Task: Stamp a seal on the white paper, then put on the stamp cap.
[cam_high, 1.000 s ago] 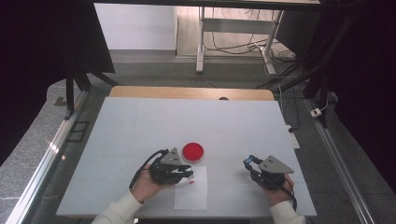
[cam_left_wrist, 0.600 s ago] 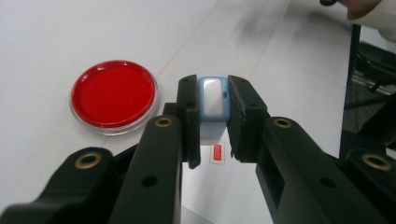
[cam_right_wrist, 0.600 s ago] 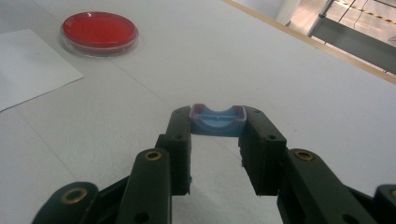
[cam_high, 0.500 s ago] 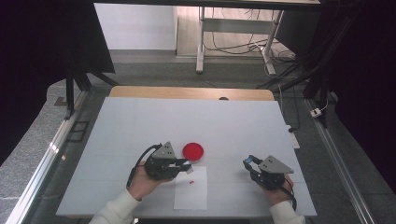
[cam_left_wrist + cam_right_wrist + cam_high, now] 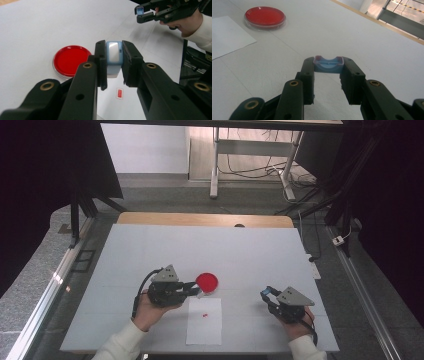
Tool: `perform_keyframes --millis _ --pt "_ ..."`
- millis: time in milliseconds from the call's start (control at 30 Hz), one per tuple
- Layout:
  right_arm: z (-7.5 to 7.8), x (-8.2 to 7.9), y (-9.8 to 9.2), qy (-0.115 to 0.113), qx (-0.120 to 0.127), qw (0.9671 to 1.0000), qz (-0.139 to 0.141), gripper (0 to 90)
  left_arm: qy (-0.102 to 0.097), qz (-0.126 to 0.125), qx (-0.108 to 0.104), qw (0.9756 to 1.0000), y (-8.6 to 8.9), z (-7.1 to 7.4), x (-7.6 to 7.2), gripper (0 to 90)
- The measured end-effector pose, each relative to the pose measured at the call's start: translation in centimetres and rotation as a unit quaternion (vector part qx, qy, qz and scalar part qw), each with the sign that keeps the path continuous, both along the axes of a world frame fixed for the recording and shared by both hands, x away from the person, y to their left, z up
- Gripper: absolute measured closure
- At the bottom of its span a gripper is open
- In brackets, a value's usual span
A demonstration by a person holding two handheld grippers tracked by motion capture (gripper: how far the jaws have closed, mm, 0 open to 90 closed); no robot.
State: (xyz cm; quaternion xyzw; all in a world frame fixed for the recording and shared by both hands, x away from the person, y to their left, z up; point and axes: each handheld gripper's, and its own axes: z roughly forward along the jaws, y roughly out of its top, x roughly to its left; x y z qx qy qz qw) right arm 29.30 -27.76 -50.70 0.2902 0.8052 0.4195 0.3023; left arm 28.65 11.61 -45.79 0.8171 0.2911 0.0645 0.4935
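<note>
Here: white tabletop [image 5: 150, 250], wooden strip along far edge. Paper sheet [image 5: 205, 322] lies at near edge, centre, w/ small red mark [image 5: 205, 314] on it. Red dish [image 5: 206, 281] sits just beyond sheet's far edge. Left gripper [image 5: 196, 289] hangs by sheet's far-left corner, jaws pinching a light-blue stamp body [image 5: 113, 58], held off the surface. Right gripper [image 5: 266, 295] near the near-right corner, jaws clamped on blue cap [image 5: 329, 64].
</note>
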Motion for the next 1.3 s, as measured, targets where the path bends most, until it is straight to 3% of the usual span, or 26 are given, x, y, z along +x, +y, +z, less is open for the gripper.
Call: perform_keyframes --millis 233,1300 --pt "-0.02 0.0 0.06 0.001 0.0 1.0 0.001 65.1 0.0 0.005 -0.016 0.9999 0.34 0.3 -0.05 75.3" --pt "-0.05 -0.01 0.44 -0.001 0.001 1.0 0.007 65.1 0.0 0.008 -0.015 0.9999 -0.06 -0.02 0.02 75.2"
